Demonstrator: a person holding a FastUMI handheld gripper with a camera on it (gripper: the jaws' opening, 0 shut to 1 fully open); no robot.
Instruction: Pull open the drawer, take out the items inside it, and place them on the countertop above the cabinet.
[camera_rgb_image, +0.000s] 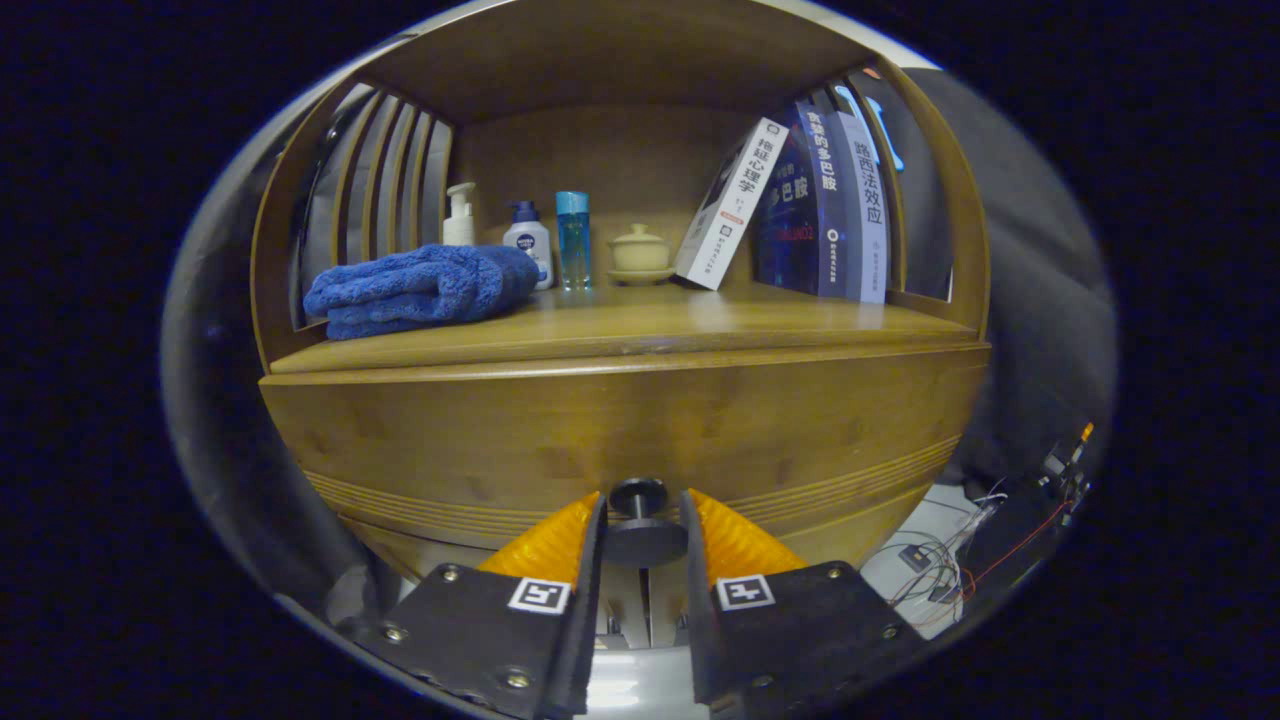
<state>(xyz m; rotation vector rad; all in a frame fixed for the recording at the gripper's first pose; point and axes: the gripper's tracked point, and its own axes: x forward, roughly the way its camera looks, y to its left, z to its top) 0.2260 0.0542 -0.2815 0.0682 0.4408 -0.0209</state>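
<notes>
1. Claw (643, 525) first: its two fingers sit either side of the dark round metal knob (640, 498) on the wooden drawer front (620, 420), closed in to the knob's width. They look to be touching its sides, but I cannot tell whether both press on it.
2. That drawer looks fully shut to me, its face flush under the wooden countertop (700, 325) of the cabinet. Whatever lies inside is hidden, so the job is at its first step.
3. For a good pull, I would want the fingers seated behind the knob's wider head, on the stem, so they hook it and do not slide off the front.
4. I would draw straight back along the drawer's line of travel, level, with no twist; a sideways drag could bind it in its frame.
5. A slow start seems wise, since a slipping knob would show early and I could close in and try again.
6. On the countertop lie a folded blue towel (420, 288), a white pump bottle (459, 214), a white bottle with a blue cap (528, 240), a clear blue bottle (573, 238), a small cream lidded cup on a saucer (640, 252) and a row of leaning books (800, 200).
7. Bare wood near the front edge, right of the towel, looks the best landing place later.
</notes>
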